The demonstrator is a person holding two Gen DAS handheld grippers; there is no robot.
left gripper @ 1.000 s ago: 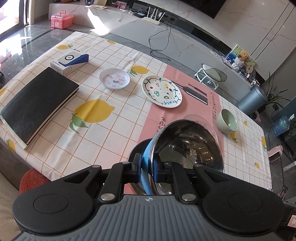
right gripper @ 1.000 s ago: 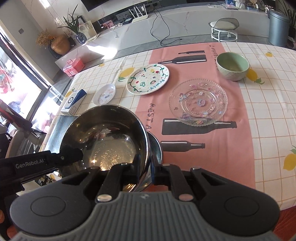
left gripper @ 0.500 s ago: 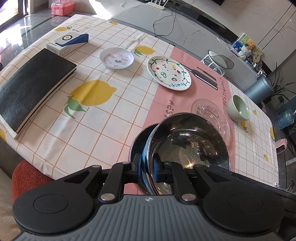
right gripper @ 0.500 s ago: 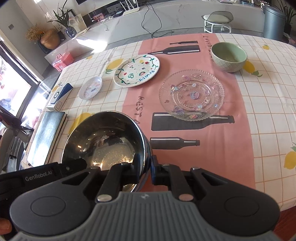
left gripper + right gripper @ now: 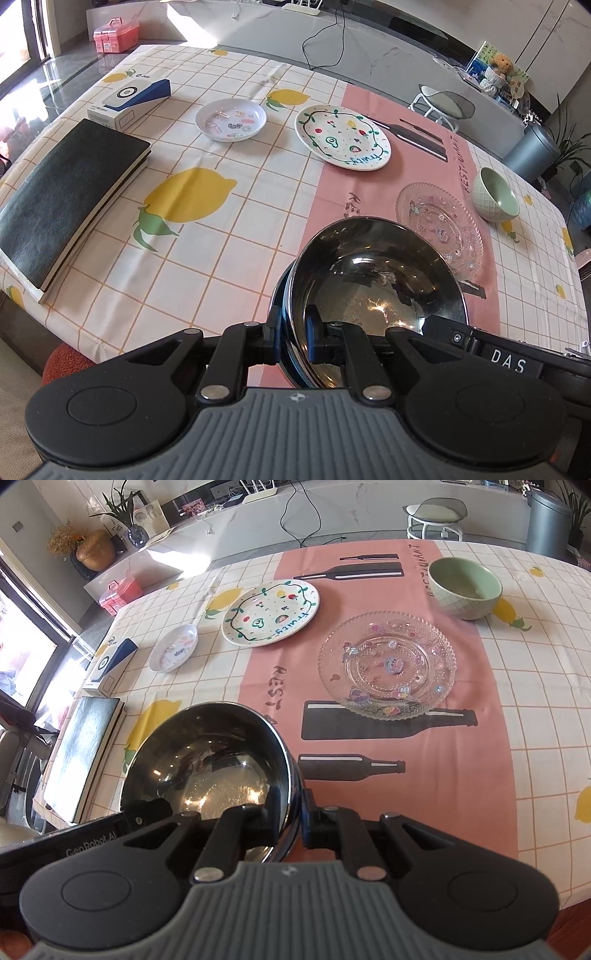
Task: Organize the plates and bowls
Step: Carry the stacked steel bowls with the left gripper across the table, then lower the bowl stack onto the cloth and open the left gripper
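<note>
Nearest the cameras, the steel bowl (image 5: 373,291) sits at the near edge of the tabletop (image 5: 229,258), and both grippers have hold of it. The left gripper (image 5: 293,336) has its fingers (image 5: 272,334) drawn close together on the bowl's left rim, one outside the wall and one inside. The right gripper (image 5: 291,816) grips the opposite rim of the steel bowl (image 5: 207,760) the same way, fingers (image 5: 312,818) nearly closed with the rim pinched between them. A second dark rim shows just under the bowl on its left side, but whether that is another bowl cannot be told. Whether the bowl rests on the cloth or is raised slightly above it cannot be told either. Just beyond the steel bowl, toward its right, lies the clear glass plate (image 5: 386,666) with coloured stickers, flat on the pink strip of the tablecloth (image 5: 406,775). Left of the bowl, well apart from it, a black book (image 5: 62,195) lies along the tabletop's edge. Farther from the bowl than the glass plate, the green bowl (image 5: 465,587) stands upright to the right. Beyond the bowl and slightly left sits the white painted plate (image 5: 341,138), with the small white dish (image 5: 231,119) farther left again. Beyond the book, farthest left, lies a blue and white box (image 5: 129,99).
</note>
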